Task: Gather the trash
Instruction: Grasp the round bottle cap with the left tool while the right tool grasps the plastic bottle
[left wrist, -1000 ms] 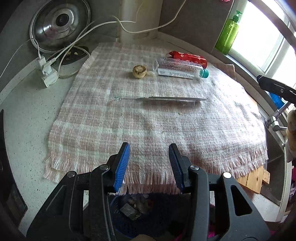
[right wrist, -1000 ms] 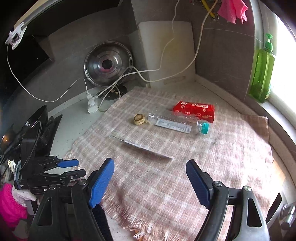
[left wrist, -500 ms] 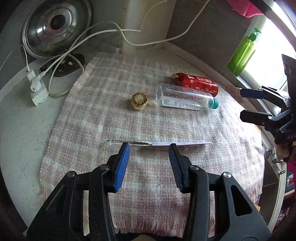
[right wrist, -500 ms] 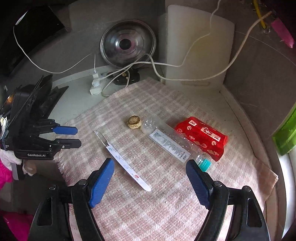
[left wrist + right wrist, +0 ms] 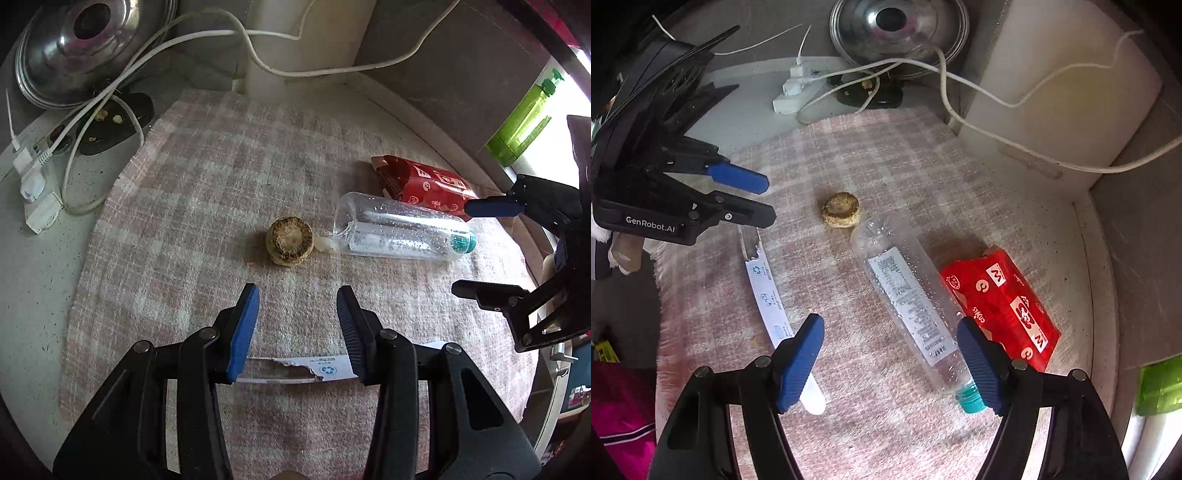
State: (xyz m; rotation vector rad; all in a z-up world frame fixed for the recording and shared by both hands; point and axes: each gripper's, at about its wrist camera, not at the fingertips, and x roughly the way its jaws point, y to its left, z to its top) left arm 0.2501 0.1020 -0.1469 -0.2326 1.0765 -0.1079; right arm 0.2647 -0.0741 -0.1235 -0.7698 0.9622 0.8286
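On a pink checked cloth [image 5: 207, 192] lie a brown round food scrap [image 5: 290, 240], an empty clear plastic bottle with a teal cap [image 5: 399, 232], a red wrapper [image 5: 424, 184] and a long torn white paper strip [image 5: 295, 371]. My left gripper [image 5: 297, 315] is open and empty, just above the strip and short of the scrap. My right gripper [image 5: 890, 363] is open and empty, its fingers on either side of the bottle's [image 5: 912, 306] cap end, above it. The strip [image 5: 764, 291], scrap [image 5: 841, 209] and wrapper [image 5: 1001, 306] also show in the right wrist view.
A steel pot lid [image 5: 77, 48] leans on the back wall. A white power strip [image 5: 37, 184] with cables [image 5: 258, 66] sits left of the cloth. A white board [image 5: 1063, 92] stands at the back. A green soap bottle [image 5: 524, 118] is by the window.
Both grippers have moved forward and down over the cloth. The left one has passed over the paper strip toward the scrap; the right one has closed in on the bottle.
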